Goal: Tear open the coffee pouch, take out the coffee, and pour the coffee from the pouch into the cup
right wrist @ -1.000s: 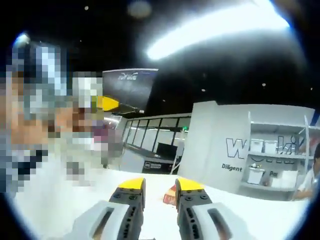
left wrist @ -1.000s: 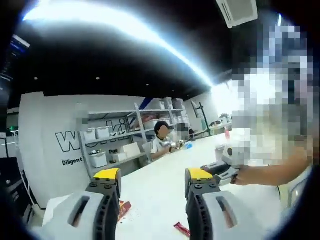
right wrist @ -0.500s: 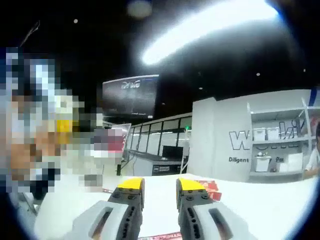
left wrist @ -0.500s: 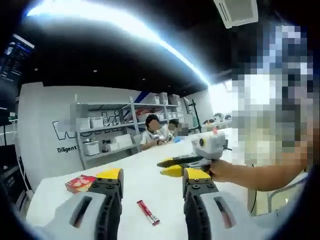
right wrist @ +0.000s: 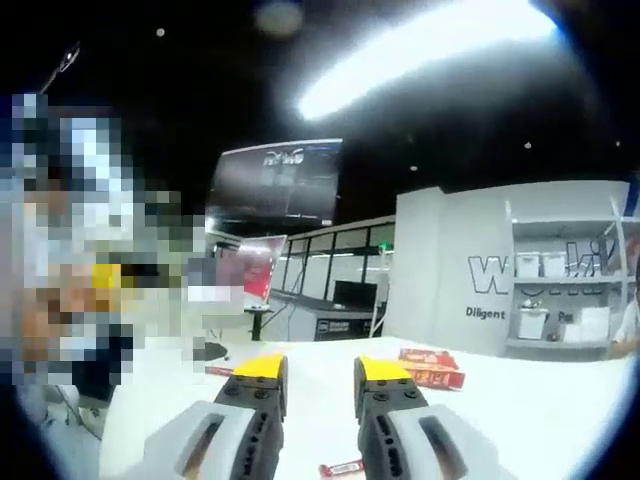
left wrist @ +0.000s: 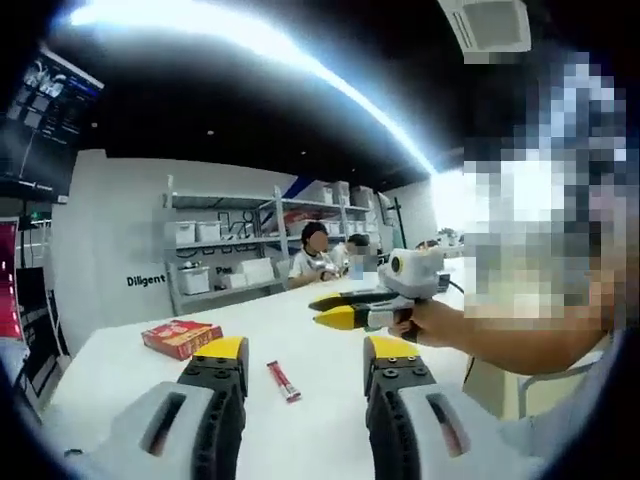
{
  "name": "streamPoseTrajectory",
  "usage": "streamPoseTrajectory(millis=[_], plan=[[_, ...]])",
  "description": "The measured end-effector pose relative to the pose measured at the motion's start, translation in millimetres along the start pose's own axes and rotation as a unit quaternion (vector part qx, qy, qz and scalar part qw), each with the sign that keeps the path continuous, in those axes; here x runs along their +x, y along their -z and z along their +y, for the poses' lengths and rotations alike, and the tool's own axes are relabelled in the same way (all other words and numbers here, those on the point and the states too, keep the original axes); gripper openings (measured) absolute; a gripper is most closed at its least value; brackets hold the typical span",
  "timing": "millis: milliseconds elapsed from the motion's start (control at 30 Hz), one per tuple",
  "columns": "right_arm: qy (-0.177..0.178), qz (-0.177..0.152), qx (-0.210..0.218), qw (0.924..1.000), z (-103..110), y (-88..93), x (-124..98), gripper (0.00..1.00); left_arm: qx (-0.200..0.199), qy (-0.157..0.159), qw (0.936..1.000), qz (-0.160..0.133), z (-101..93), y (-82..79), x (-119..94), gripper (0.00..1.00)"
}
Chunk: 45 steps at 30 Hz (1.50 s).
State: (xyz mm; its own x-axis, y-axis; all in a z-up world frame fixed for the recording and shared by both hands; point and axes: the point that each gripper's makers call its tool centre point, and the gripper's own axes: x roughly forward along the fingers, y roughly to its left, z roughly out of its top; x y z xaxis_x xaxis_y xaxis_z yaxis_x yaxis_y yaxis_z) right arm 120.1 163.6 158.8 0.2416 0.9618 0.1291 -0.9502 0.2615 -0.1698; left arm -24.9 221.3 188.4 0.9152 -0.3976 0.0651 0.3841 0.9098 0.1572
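— Both cameras had tipped lower than a second before, so more of the white table [left wrist: 330, 350] came into sight, and the coffee pouch [left wrist: 283, 381] sat nearer the middle of the left gripper view. What did the pouch look like?

— It was a thin red stick sachet with a pale band near one end, lying flat on the table. It looked whole, though it was too small to judge for certain. In the right gripper view only one end of it showed [right wrist: 341, 467], low down between the jaws.

— And where was it relative to the grippers?

— In the left gripper view it lay ahead of the left gripper [left wrist: 303, 351], in the gap between the two yellow-tipped jaws, touching neither. Those jaws stood apart with nothing in them. The right gripper [right wrist: 318, 368] also had its jaws parted and empty. From the right side of the left gripper view the right gripper [left wrist: 340, 308] reached in, held by a hand [left wrist: 432, 322], above the table and well apart from the pouch.

— Anything else on the table?

— A flat red box [left wrist: 181, 337] lay to the left beyond the pouch, and it also showed in the right gripper view [right wrist: 430, 368].
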Motion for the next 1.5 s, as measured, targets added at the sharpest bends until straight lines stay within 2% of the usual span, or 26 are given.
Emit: streamPoseTrajectory(millis=[133,233,300,400,467,500,600,700,867,1033,1100,1233,1267,1333,1400,1500], plan=[[0.019,0.008,0.021,0.9996,1,-5.8,-9,0.3,0.004,0.003,0.9997,-0.025,-6.0,-18.9,-7,0.48],[0.039,0.026,0.036,0.9982,-2,-5.7,-16,0.33,-0.001,0.005,0.9997,-0.022,-5.8,-20.0,-3,0.48],[0.074,0.041,0.051,0.9951,-11,-2.3,-26,0.33,0.004,-0.001,0.9999,-0.015,-4.2,-17.3,0,0.48],[0.098,0.069,0.078,0.9897,-19,14.0,-37,0.33,0.008,0.005,0.9999,-0.013,-8.7,-15.6,-2,0.48],[0.101,0.094,0.103,0.9851,-23,31.3,-40,0.34,0.003,0.008,0.9997,-0.021,-11.9,-17.4,-3,0.47],[0.1,0.104,0.104,0.984,-23,39.2,-39,0.36,0.002,0.009,0.9998,-0.02,-13.5,-18.7,-3,0.48],[0.096,0.108,0.093,0.9853,-23,46.4,-28,0.4,0.019,0.008,0.9995,-0.023,-18.8,-23.4,-7,0.47],[0.104,0.12,0.086,0.9836,-26,55.6,-15,0.4,0.023,0.012,0.9995,-0.018,-20.7,-20.5,-7,0.46],[0.108,0.187,0.087,0.9725,-34,92.4,3,0.37,0.025,0.011,0.9995,-0.015,-16.5,-16.7,-8,0.45],[0.124,0.248,0.14,0.9507,-55,140.3,17,0.36,0.022,0.017,0.9995,-0.014,-21.9,-12.9,-6,0.44],[0.124,0.253,0.158,0.9466,-59,148.9,26,0.36,0.031,0.026,0.9991,-0.015,-27.0,-13.0,-7,0.42],[0.117,0.303,0.12,0.9379,-59,163.3,38,0.36,0.028,0.024,0.9991,-0.023,-25.0,-18.0,-11,0.39],[0.127,0.334,0.098,0.929,-64,173.4,36,0.36,0.028,0.022,0.9991,-0.025,-23.8,-19.7,-12,0.38],[0.132,0.355,0.091,0.9208,-66,184.4,35,0.36,0.03,0.02,0.9989,-0.028,-22.1,-22.1,-13,0.38],[0.128,0.349,0.11,0.9218,-64,188.1,38,0.35,0.034,0.015,0.9989,-0.028,-18.9,-23.6,-15,0.37],[0.132,0.343,0.109,0.9236,-66,188.6,42,0.32,0.041,0.007,0.9988,-0.027,-14.9,-23.9,-16,0.36]])
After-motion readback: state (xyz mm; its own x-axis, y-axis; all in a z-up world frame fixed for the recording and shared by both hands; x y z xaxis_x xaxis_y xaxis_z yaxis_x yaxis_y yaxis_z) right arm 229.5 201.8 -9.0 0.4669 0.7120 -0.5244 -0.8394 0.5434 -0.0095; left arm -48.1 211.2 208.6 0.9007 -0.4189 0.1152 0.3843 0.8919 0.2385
